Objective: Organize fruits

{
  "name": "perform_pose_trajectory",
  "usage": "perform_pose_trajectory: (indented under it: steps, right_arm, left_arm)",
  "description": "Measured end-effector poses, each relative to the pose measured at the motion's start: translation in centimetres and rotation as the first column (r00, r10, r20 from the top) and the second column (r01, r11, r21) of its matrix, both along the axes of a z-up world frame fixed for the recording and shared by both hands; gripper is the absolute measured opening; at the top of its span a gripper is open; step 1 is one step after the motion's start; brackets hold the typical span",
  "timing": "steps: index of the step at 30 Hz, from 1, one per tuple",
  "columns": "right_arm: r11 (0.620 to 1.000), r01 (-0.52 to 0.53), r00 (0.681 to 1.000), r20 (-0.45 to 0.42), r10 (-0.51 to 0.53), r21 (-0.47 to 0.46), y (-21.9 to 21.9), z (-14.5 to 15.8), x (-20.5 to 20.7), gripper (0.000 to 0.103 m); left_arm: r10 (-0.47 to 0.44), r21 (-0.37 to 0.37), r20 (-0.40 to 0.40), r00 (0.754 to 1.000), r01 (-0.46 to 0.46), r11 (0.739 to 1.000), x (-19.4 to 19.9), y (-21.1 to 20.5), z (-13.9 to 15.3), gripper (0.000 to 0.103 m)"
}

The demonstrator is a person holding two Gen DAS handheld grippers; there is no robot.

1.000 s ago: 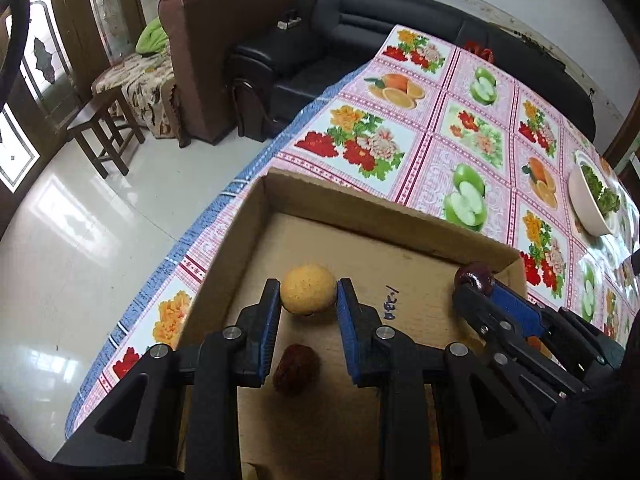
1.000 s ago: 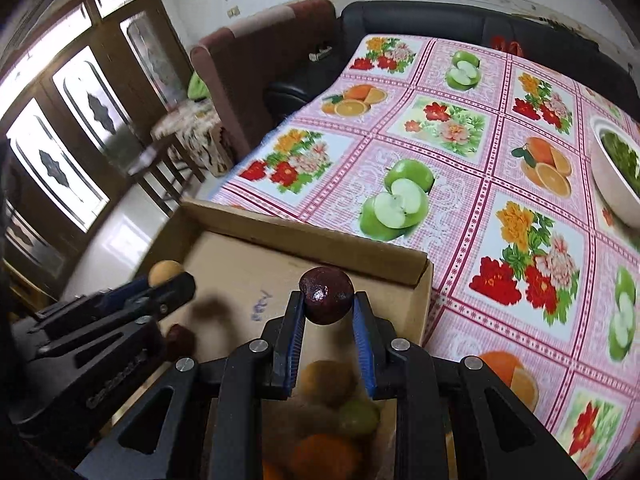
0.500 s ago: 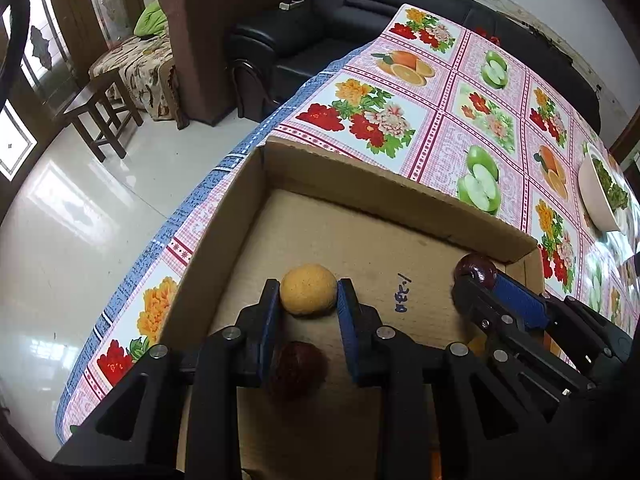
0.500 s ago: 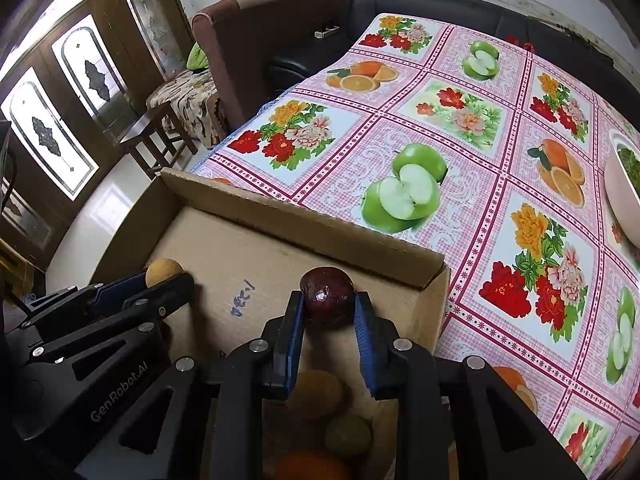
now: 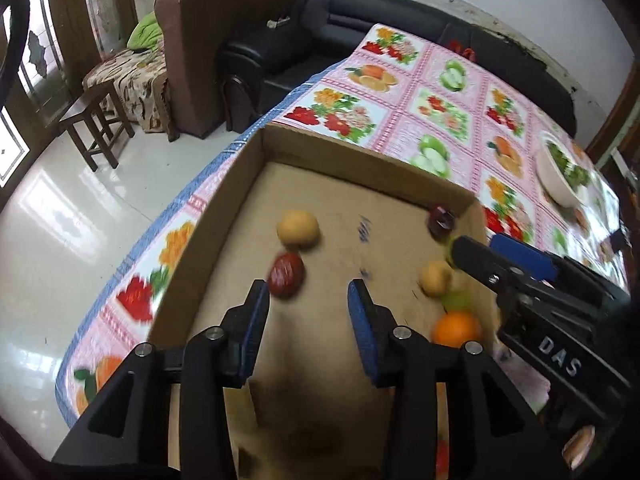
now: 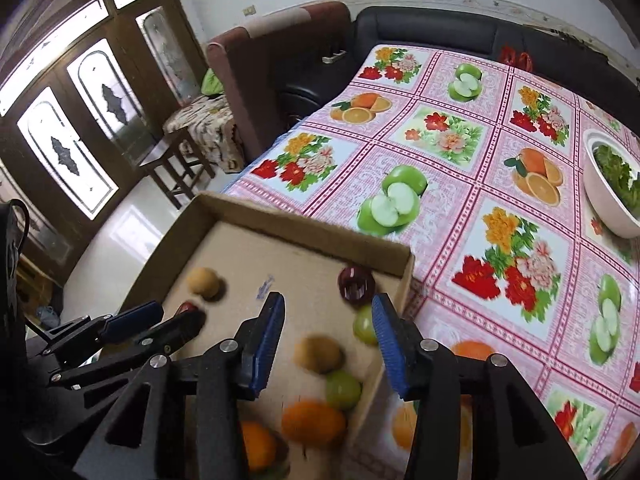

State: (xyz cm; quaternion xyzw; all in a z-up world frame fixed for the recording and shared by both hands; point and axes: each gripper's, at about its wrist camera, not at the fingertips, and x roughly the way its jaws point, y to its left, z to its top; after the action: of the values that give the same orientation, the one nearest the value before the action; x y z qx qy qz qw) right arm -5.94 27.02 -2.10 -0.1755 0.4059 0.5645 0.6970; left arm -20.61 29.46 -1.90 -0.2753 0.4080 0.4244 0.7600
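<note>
A table under a pink tablecloth [image 6: 472, 200] printed with fruit and flowers fills the scene. On it, at the near-left edge, sits a shallow cardboard box [image 5: 344, 160] holding the fruits. At about two o'clock from the box stands a white bowl [image 6: 600, 204] of green leaves.

The left gripper [image 5: 308, 300] hangs over the box floor with its jaws opening and nothing between them. A tan round fruit [image 5: 298, 228] lies free at twelve o'clock from it, a red fruit [image 5: 286, 274] just beside its left pad.

The right gripper [image 6: 328, 316] also hangs there, jaws opening and empty. A dark maroon fruit [image 6: 356, 284] rests in the far right corner. Nearer lie an orange [image 6: 314, 420], a green fruit [image 6: 342, 388] and a brownish fruit [image 6: 318, 354].
</note>
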Motion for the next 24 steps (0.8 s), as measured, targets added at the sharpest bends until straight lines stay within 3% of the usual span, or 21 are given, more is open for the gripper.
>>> perform_pose_trajectory:
  steps: [2, 6, 13, 17, 24]
  right_arm:
    - [1.000, -0.028, 1.000, 0.006, 0.028, 0.003, -1.1, 0.2, -0.3, 0.055]
    - [0.997, -0.076, 0.996, 0.057, 0.075, 0.015, -4.0, 0.5, -1.3, 0.065]
    - [0.979, -0.200, 0.976, 0.103, 0.194, 0.049, -8.9, 1.2, -2.5, 0.069]
    - [0.947, -0.316, 0.942, 0.138, 0.305, 0.062, -11.1, 1.5, -3.4, 0.071]
    - [0.863, -0.503, 0.851, 0.195, 0.487, 0.042, -14.2, 1.6, -5.4, 0.072]
  left_arm:
    - [-0.002, 0.008, -0.004, 1.000, 0.002, 1.000, -0.6, -1.2, 0.3, 0.046]
    - [-0.018, 0.037, -0.001, 1.000, 0.018, 0.999, -2.0, -4.0, 1.0, 0.047]
    - [-0.041, 0.117, -0.019, 0.999, 0.043, 0.992, -4.1, -8.5, 2.0, 0.048]
    - [-0.071, 0.128, -0.043, 0.997, 0.075, 0.989, -4.7, -10.7, 1.7, 0.048]
    - [-0.109, 0.139, -0.078, 0.991, 0.119, 0.983, -5.4, -14.2, 1.0, 0.048]
